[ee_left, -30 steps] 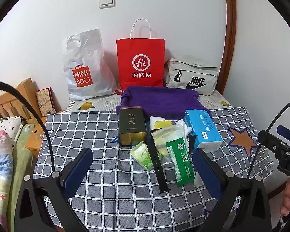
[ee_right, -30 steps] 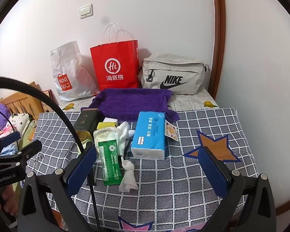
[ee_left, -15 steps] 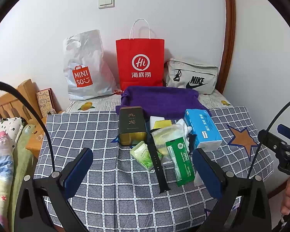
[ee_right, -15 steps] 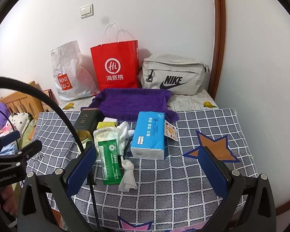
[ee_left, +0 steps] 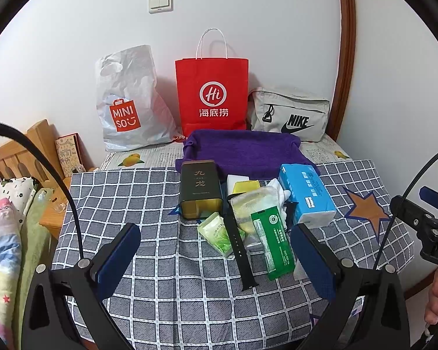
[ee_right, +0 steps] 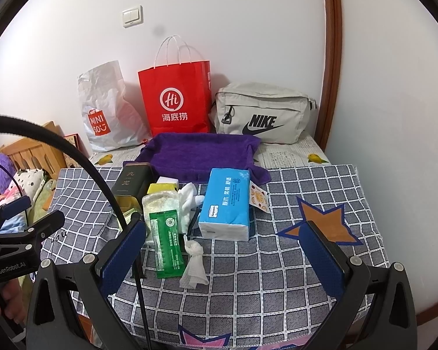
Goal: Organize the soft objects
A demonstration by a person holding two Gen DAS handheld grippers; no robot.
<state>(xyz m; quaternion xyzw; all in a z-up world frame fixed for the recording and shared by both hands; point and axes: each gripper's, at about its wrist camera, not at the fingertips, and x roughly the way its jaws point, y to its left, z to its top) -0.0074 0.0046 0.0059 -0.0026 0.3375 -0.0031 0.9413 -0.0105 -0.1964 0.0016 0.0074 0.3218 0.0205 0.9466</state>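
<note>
Right wrist: tissue pack (ee_right: 225,204) beyond spread fingers (ee_right: 324,255)

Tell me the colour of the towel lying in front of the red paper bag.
Purple; the towel shows best in the right wrist view.

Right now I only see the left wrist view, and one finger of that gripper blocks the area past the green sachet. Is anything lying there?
Observer: Yes. A crumpled white tissue lies on the checked cloth, just right of the green sachet.
Operator: Anything on the far side of the blue tissue pack?
Observer: A small card with an orange-slice print sticks out at the right side of the blue tissue pack.
Operator: Is the right gripper carrying something?
Observer: No. The right gripper is open, with nothing between its fingers.
</note>
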